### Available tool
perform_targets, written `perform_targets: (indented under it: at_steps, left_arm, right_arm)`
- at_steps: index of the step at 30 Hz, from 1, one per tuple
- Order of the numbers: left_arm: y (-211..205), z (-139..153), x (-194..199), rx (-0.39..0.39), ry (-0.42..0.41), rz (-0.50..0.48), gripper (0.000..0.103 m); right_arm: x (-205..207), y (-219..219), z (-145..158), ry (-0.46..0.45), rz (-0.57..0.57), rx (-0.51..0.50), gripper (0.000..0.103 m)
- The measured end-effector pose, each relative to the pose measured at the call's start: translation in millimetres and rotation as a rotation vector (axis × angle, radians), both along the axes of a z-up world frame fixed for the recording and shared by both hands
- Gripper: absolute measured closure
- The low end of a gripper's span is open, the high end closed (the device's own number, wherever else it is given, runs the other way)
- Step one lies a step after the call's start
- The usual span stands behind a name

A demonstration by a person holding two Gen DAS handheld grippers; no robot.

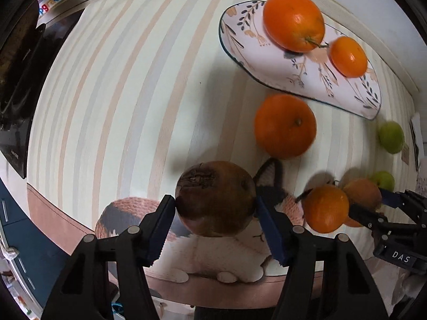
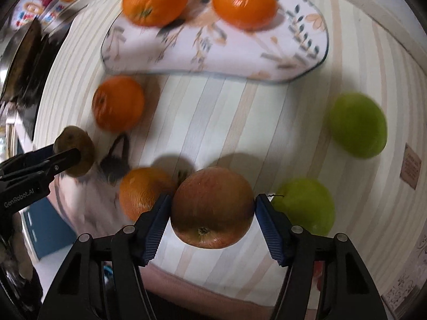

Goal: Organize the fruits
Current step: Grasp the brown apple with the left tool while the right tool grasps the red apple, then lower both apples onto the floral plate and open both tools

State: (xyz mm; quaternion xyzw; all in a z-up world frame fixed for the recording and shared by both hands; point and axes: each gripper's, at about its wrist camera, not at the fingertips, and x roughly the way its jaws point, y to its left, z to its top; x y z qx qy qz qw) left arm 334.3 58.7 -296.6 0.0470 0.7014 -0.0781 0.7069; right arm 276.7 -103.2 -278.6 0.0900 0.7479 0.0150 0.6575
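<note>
My left gripper is shut on a brown round fruit and holds it above the striped tablecloth; it also shows in the right wrist view. My right gripper is shut on a reddish apple, seen at the right in the left wrist view. A floral plate at the back holds two oranges; it shows too in the right wrist view. One orange lies in front of the plate. Another orange lies beside the apple.
Two green apples lie on the cloth to the right. A cat-print mat covers the near table edge. A dark object stands at the left edge. The table's far rim runs behind the plate.
</note>
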Motion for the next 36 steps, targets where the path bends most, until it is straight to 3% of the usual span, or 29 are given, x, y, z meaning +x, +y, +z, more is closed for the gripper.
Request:
perform_targets:
  at_steps: [10,16,20,28,33,36]
  left_arm:
    - [9,-6,26,-0.049,0.025,0.042,0.038]
    - [24,-24,41,-0.08,0.111,0.056,0.037]
    - [34,-23,41,-0.08,0.092,0.091,0.039]
    - [39,17,17,-0.047,-0.028,0.083,0.039]
    - [33,60,0,-0.11,-0.087,0.046,0.039]
    - [20,80,10,-0.143,-0.113,0.026,0.039]
  right_arm:
    - [-3,4,-4,0.008,-0.035,0.0,0.034]
    - [-2,-2,-4,0.021,-0.029,-0.006,0.033]
    - [3,1,-4,0.012,-0.023,-0.009,0.034]
    - [-6,-3,0,-0.031,-0.034,-0.012,0.037]
    - [-12,-8,9,-0.045,-0.054,0.012,0.037]
    - [-12,-14,23,-0.068,-0.073,0.036,0.037]
